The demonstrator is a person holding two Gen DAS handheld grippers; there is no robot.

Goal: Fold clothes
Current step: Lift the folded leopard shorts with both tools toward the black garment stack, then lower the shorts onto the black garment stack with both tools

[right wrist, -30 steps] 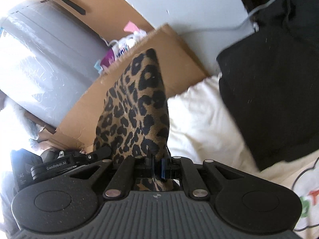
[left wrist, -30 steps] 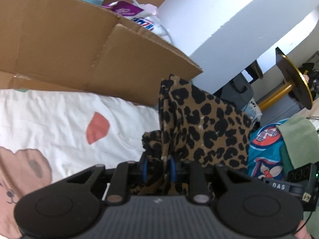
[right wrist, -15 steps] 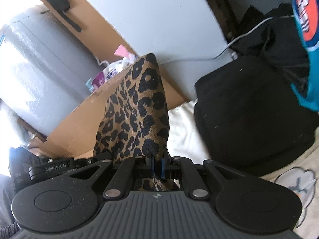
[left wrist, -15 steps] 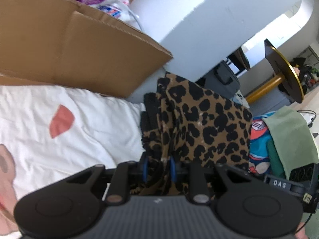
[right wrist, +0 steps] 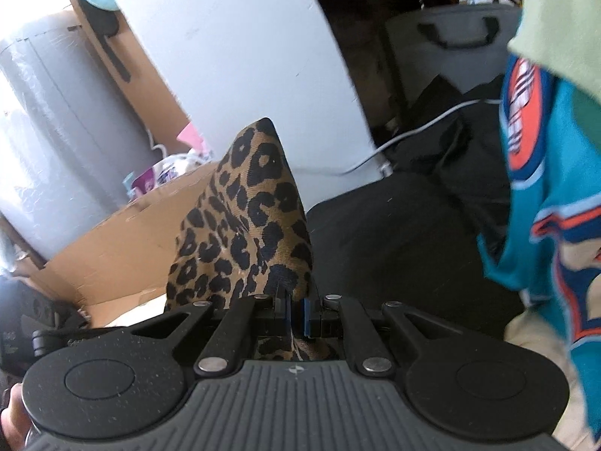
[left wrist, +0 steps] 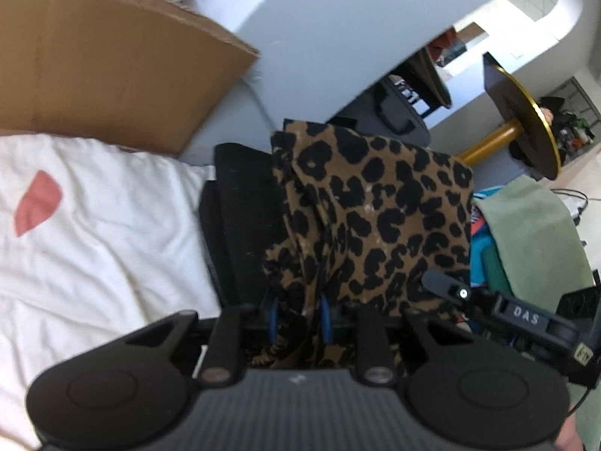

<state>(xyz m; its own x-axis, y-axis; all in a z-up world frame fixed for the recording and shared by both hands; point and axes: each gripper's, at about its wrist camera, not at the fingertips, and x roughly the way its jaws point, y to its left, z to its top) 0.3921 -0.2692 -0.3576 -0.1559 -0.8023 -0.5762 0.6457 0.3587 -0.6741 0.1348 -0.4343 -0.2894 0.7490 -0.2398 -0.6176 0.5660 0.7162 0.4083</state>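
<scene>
Both tools are clenched on the same leopard-print garment: the left gripper pinches a bunched fold of it between its blue pads, and the right gripper nips a peaked corner that stands up in front of its camera. Over the last second the pair has swung to the right across the scene. A second ago the left view had the white printed bedsheet and the cardboard box filling most of the frame; now the box has slid off to the far left and a folded black garment lies directly beyond the left gripper, with the leopard cloth hanging over its right part. In the right view the same black garment has come from the right edge to the near middle, and a teal jersey under a green cloth has come in on the right. The cloth itself keeps much the same bunched shape in both grips throughout. My reading is that the leopard piece, held doubled between the two grippers, is being carried toward the black garment, perhaps to be laid on it as a stack; whether its folding is finished cannot be told, since most of it is hidden below the tools.
</scene>
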